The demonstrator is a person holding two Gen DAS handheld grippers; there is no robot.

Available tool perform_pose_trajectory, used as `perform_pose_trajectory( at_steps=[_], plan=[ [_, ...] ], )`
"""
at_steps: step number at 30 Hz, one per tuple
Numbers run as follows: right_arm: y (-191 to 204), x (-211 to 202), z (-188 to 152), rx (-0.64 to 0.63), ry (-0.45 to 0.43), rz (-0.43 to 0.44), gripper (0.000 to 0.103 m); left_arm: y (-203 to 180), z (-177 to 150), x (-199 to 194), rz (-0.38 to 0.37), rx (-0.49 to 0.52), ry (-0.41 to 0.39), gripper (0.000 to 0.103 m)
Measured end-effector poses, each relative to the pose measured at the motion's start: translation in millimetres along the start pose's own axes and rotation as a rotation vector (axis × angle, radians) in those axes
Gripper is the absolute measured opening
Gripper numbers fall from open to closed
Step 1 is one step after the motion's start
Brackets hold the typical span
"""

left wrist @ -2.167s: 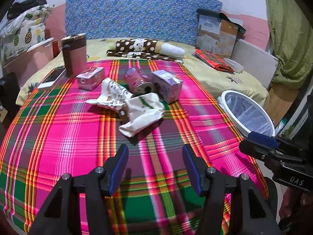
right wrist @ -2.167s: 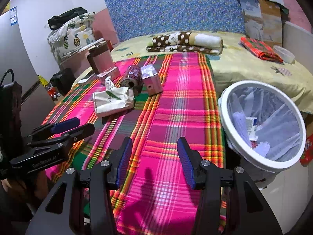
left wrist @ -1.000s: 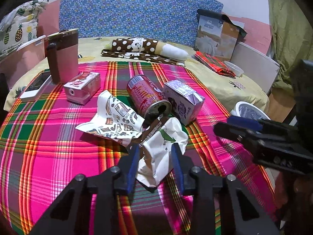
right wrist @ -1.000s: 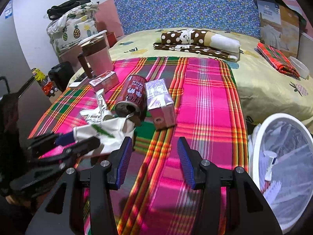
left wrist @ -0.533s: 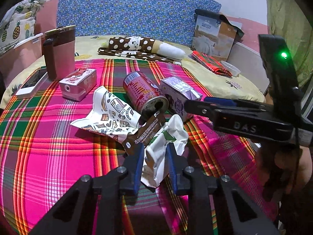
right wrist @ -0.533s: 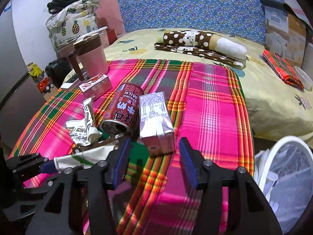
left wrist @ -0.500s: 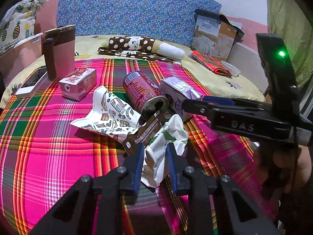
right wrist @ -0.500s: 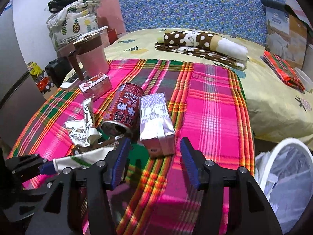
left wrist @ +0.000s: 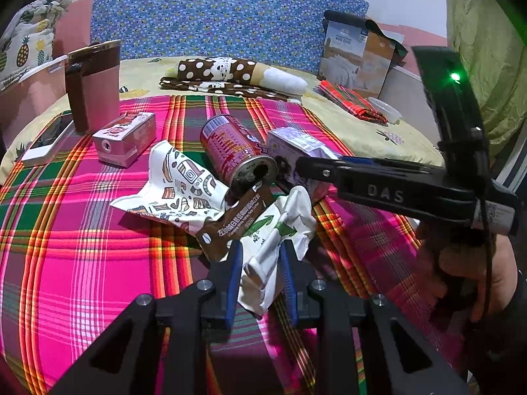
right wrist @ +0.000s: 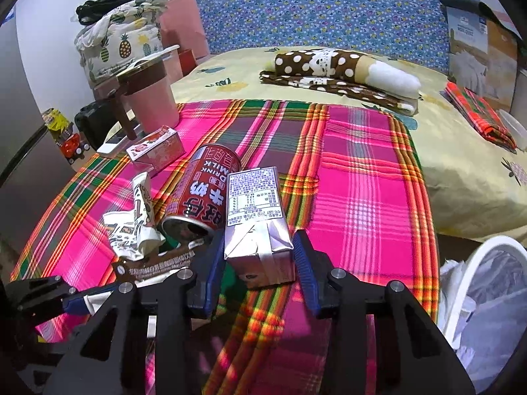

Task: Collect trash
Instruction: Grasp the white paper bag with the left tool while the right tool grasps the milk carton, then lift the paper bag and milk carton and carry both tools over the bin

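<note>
Pinching the white wrapper (left wrist: 273,247), the left gripper (left wrist: 258,283) is kept clamped while the right gripper (right wrist: 260,263), jaws closing around the purple carton (right wrist: 257,227) but not yet seated, is squared before lifting.

Glossy metal can (right wrist: 201,194), foil-sheened carton (right wrist: 258,230), woven plaid cloth (right wrist: 359,197).

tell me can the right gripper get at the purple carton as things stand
Probably yes: the purple carton already sits between the closing jaws of the right gripper, with the red can lying close on one side but not blocking.
</note>
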State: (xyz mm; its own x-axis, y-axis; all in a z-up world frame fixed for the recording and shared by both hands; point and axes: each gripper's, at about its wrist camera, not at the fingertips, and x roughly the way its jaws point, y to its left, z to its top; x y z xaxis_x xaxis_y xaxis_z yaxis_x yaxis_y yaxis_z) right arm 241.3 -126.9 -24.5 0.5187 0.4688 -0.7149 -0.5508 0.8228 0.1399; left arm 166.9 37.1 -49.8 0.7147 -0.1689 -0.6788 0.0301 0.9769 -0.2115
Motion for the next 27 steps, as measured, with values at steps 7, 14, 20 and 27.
perform_pose_trajectory(
  at_steps=[7,14,20,27],
  plan=[
    [-7,-21,-19,0.057,-0.008,-0.003,0.042,-7,-7,-8,0.003,-0.012,0.006,0.020],
    [-10,-50,-42,0.106,-0.025,-0.007,0.042,-15,-17,-20,0.007,-0.030,0.008,0.019],
    [-8,-68,-52,0.130,-0.050,-0.007,0.042,-27,-25,-32,0.003,-0.029,0.010,0.018],
    [-6,-82,-59,0.136,-0.080,-0.010,0.042,-41,-28,-45,0.003,-0.012,-0.005,0.016]
  ],
)
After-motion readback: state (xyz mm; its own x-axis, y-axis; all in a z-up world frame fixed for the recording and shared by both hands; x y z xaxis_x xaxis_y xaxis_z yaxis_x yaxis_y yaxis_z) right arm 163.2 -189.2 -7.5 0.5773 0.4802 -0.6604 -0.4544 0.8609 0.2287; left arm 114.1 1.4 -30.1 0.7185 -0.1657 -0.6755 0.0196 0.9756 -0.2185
